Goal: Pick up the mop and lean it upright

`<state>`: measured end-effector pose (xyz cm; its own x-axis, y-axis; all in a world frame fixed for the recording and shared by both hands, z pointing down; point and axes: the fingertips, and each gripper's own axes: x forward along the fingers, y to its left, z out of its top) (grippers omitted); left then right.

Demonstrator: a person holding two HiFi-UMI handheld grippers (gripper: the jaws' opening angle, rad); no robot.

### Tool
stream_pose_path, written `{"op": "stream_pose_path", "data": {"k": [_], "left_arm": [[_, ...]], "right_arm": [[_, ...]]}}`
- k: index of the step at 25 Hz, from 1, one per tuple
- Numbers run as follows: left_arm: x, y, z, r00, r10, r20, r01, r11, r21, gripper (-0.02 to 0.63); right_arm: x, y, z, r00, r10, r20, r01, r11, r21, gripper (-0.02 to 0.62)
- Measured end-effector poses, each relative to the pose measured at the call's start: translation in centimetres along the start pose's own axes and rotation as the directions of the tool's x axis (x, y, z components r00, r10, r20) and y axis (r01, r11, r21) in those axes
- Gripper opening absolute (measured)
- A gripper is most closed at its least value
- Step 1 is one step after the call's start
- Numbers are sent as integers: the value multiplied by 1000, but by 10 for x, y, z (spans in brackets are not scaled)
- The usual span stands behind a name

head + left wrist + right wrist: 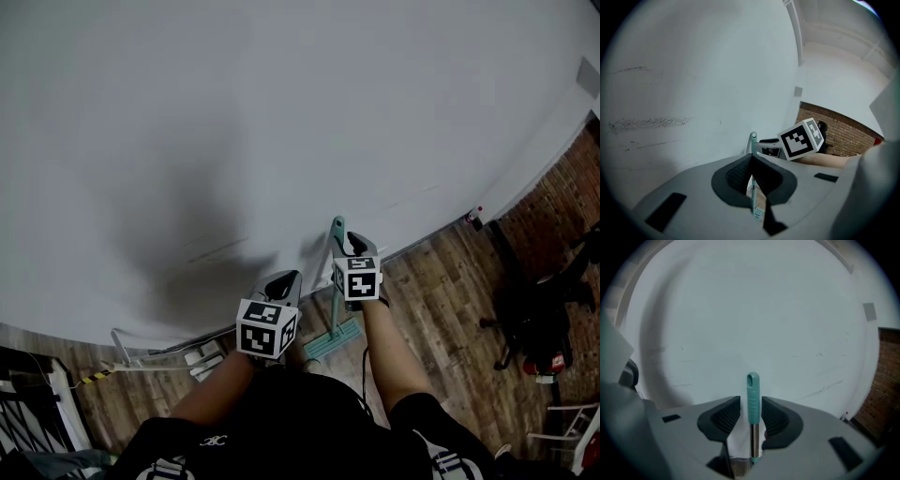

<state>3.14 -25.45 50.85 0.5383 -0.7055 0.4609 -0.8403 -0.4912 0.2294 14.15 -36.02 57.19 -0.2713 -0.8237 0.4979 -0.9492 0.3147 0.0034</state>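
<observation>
The mop stands upright against the white wall, its teal grip (337, 230) at the top and its teal head (333, 345) on the wood floor. My right gripper (357, 246) is open around the top of the handle. In the right gripper view the teal grip (753, 392) rises between the pads (729, 414) with a thin gap on each side. My left gripper (281, 284) hangs a little to the left of the pole, shut and empty. In the left gripper view its tips (751, 161) meet, and the pole (752, 192) shows beyond them.
The white wall (281, 122) fills most of the view ahead. A white pipe and a cable (159, 352) run along its base. A black chair (525, 319) stands at the right by a brick wall (562, 187), and a black rack (23, 394) is at the lower left.
</observation>
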Motion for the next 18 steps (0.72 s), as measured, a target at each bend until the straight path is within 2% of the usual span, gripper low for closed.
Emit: {"op": "stream_pose_path", "data": {"k": [5, 8, 10, 12, 18], "left_arm": [[-7, 12, -5, 1000, 23, -2, -23, 1000, -7, -3], [-10, 17, -6, 1000, 31, -2, -31, 999, -11, -3], [-11, 18, -7, 1000, 31, -4, -31, 999, -11, -3], [-10, 18, -7, 1000, 30, -6, -30, 999, -11, -3], [-9, 18, -9, 1000, 20, -8, -20, 1000, -15, -3]], "right_arm": [[20, 1, -13, 998, -10, -58, 9, 1000, -19, 141], [27, -3, -17, 996, -55, -74, 53, 998, -32, 141], [28, -6, -20, 992, -86, -95, 82, 996, -38, 107], [29, -7, -20, 990, -93, -108, 89, 995, -39, 107], [22, -4, -24, 993, -106, -59, 104, 993, -48, 107]]}}
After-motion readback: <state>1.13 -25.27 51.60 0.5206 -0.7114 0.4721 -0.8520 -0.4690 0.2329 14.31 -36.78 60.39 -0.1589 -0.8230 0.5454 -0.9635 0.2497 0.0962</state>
